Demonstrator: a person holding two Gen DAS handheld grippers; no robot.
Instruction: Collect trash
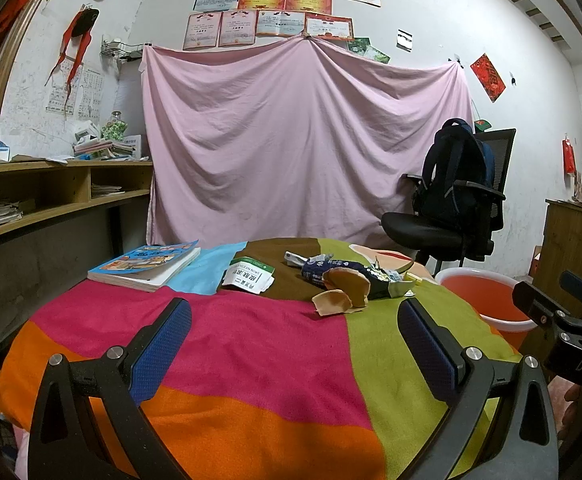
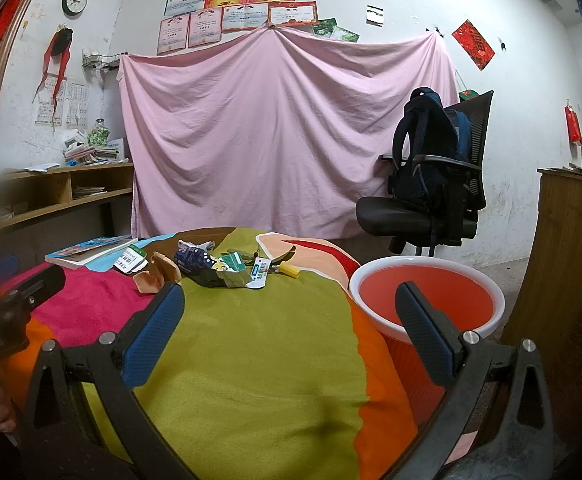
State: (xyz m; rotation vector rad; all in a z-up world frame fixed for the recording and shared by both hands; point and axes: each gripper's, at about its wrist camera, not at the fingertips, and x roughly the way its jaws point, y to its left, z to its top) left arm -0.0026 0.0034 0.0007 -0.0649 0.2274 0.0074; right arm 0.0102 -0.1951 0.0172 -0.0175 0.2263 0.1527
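Note:
A heap of trash lies at the far side of a table covered in a multicoloured cloth (image 1: 251,340): orange peel pieces (image 1: 333,302), a crumpled dark wrapper (image 1: 347,270) and a white-green sachet (image 1: 249,278). In the right wrist view I see the peel (image 2: 159,274), the dark wrapper (image 2: 197,264), a white tube wrapper (image 2: 259,274) and a yellow-handled tool (image 2: 289,269). A red bucket (image 2: 427,300) with a white rim stands right of the table; it also shows in the left wrist view (image 1: 487,296). My left gripper (image 1: 295,344) is open and empty, short of the trash. My right gripper (image 2: 289,328) is open and empty.
A book (image 1: 147,266) lies at the table's far left. A black office chair with a dark backpack (image 2: 431,184) stands behind the bucket. A wooden desk with shelves (image 1: 51,196) is on the left. A wooden cabinet (image 2: 563,264) stands at the right. A pink sheet hangs behind.

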